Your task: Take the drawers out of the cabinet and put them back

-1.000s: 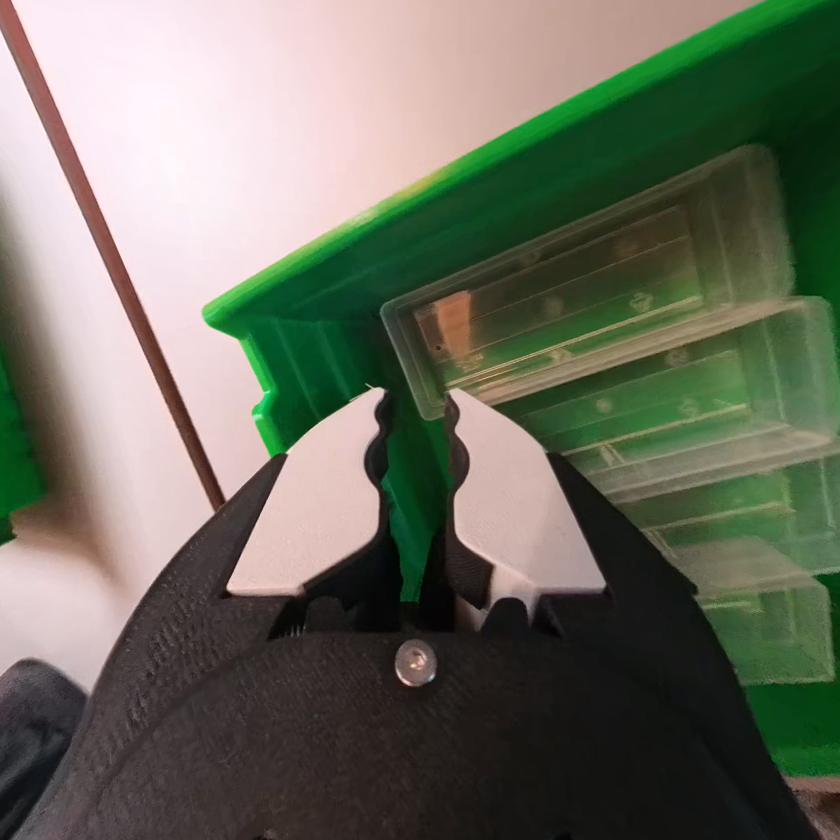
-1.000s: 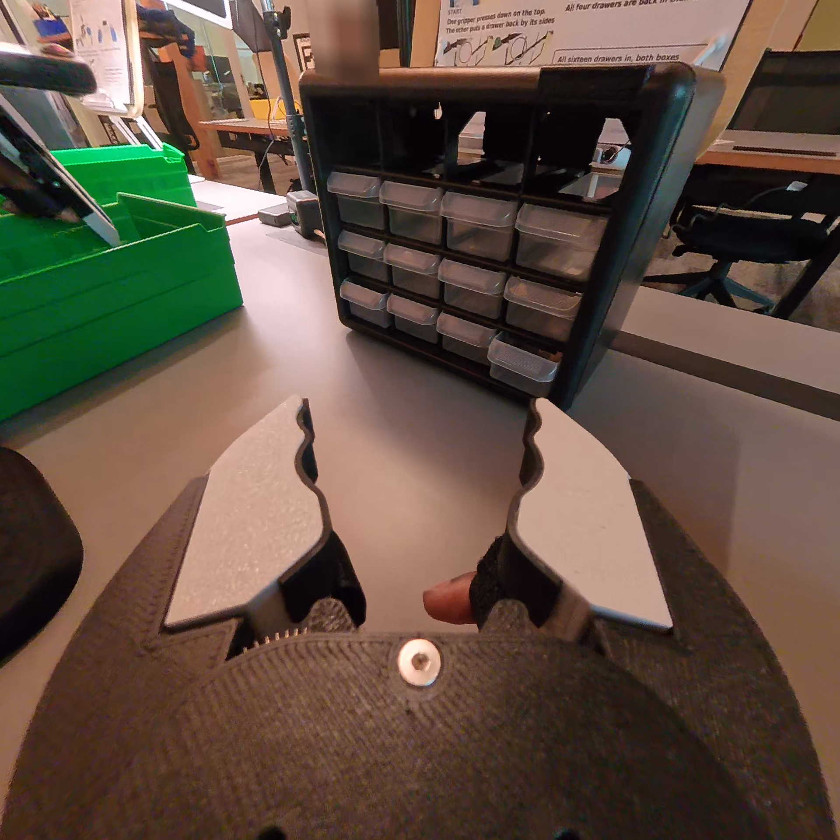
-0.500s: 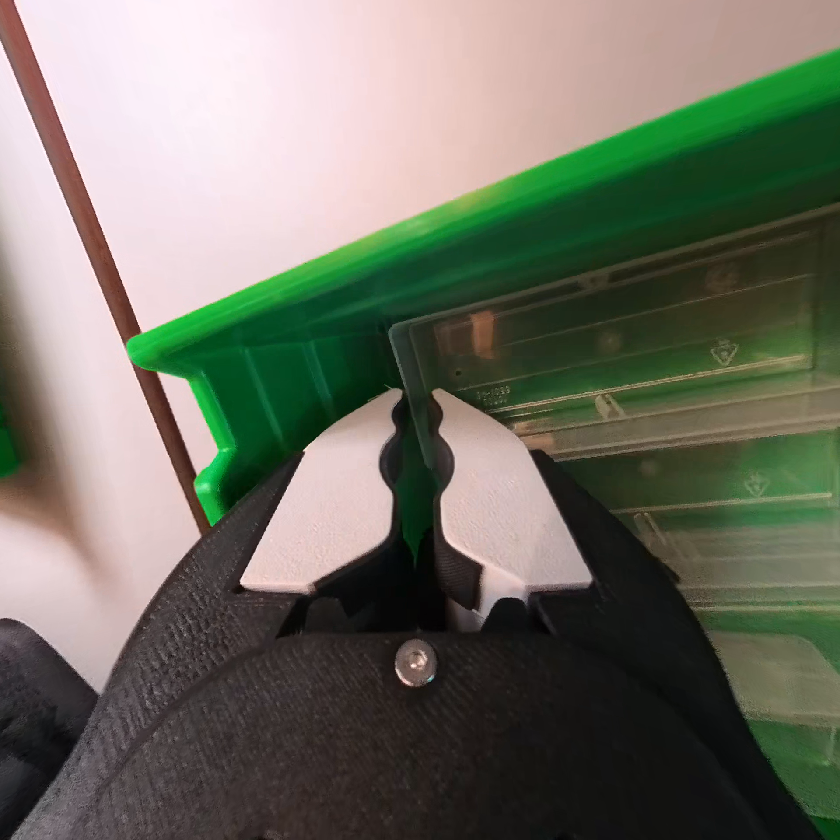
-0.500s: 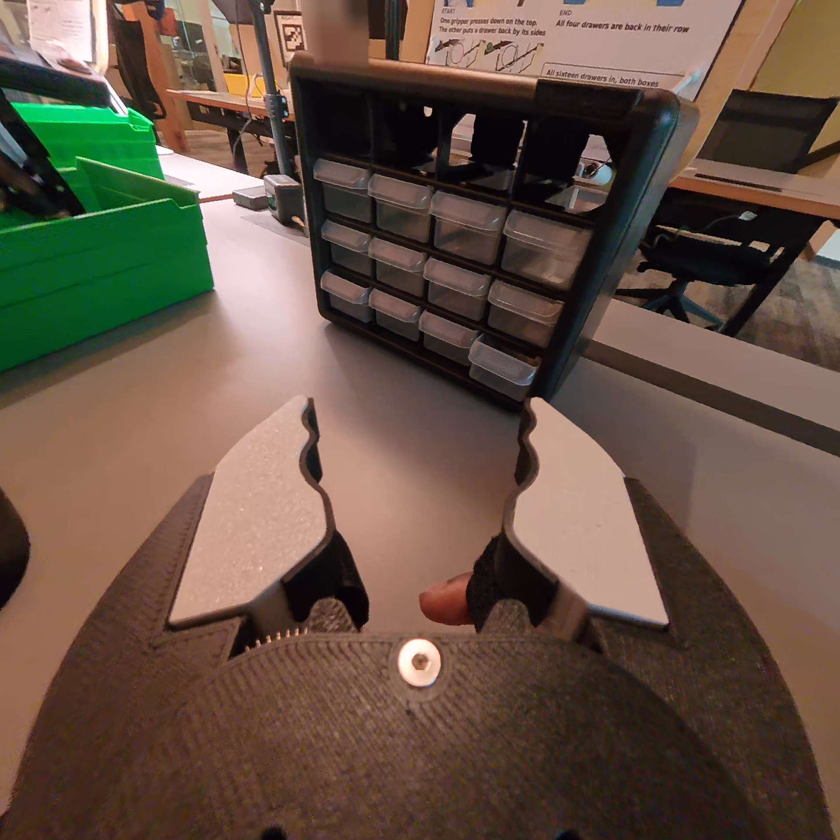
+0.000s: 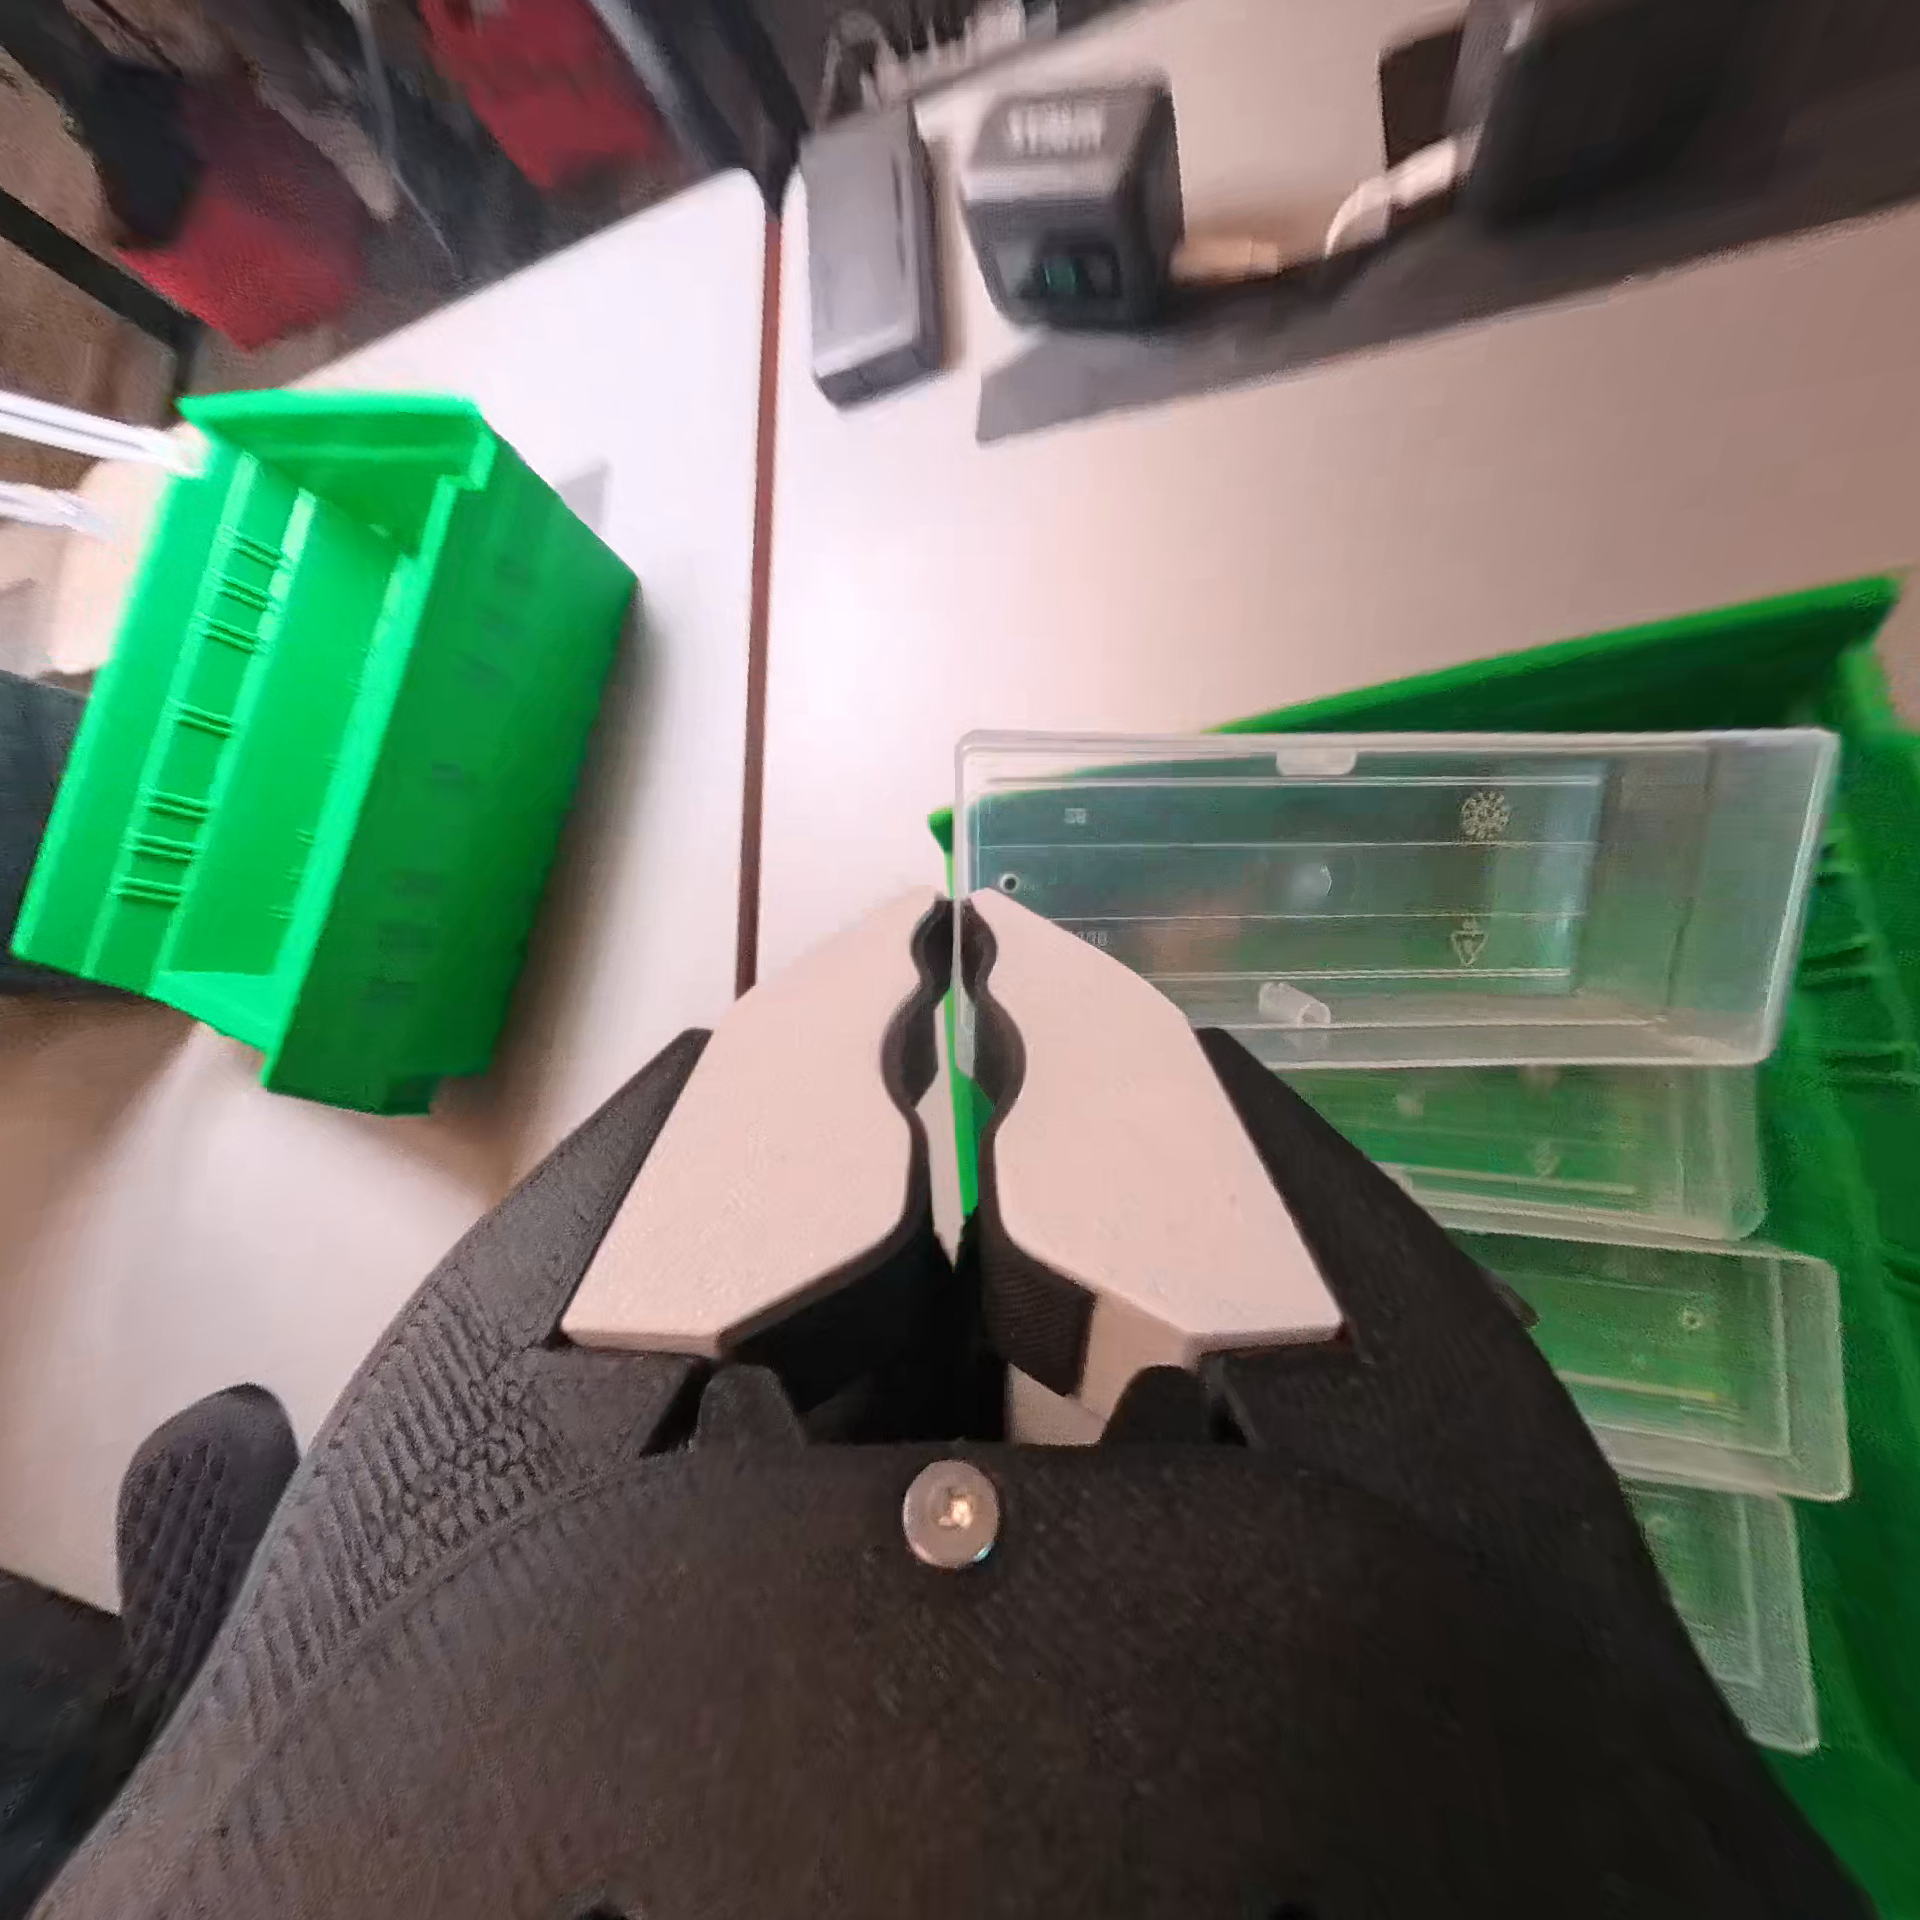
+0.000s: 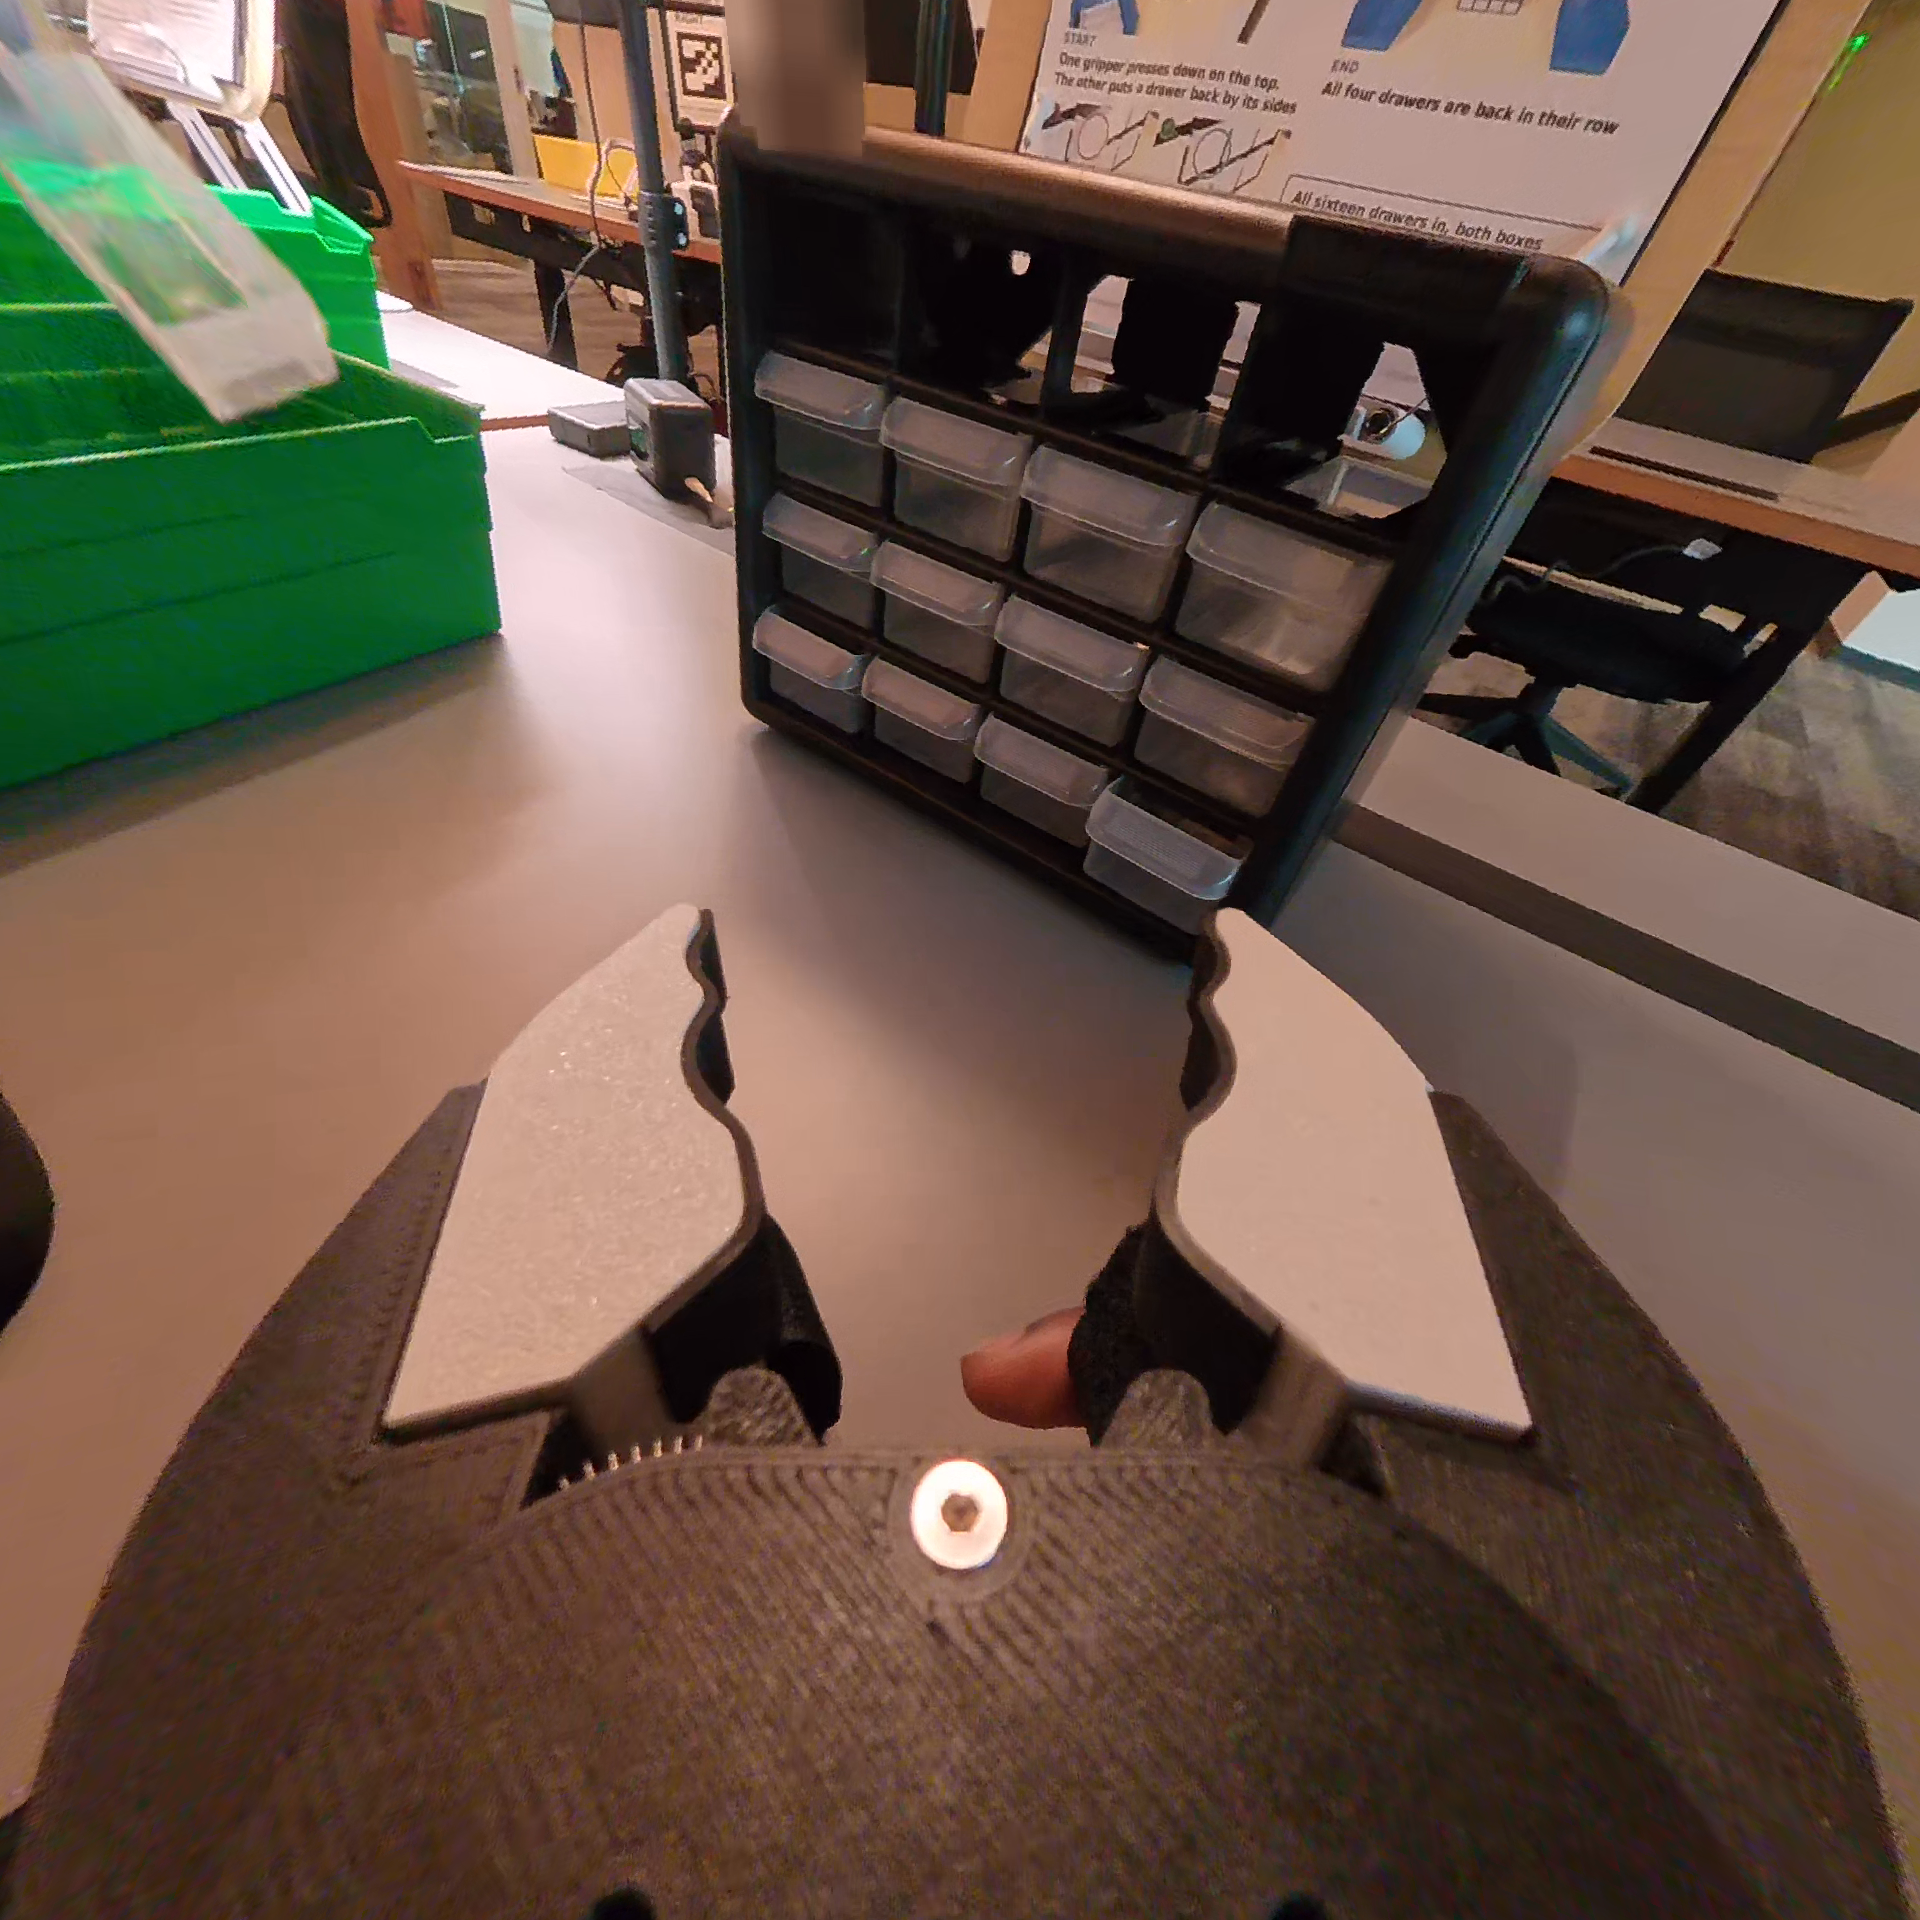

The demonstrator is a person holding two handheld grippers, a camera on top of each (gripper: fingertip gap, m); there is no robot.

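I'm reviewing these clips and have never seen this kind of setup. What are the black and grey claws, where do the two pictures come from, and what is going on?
A person holds a two-finger tool in each hand; there is no robot arm. A camera on each tool looks forward along its fingers.

In the left wrist view, the left hand-held gripper is shut on the end wall of a clear plastic drawer, lifted above a green bin that holds more clear drawers.

In the right wrist view, the right hand-held gripper is open and empty above the grey table, facing a black cabinet. Its top row is empty; the three lower rows hold drawers.
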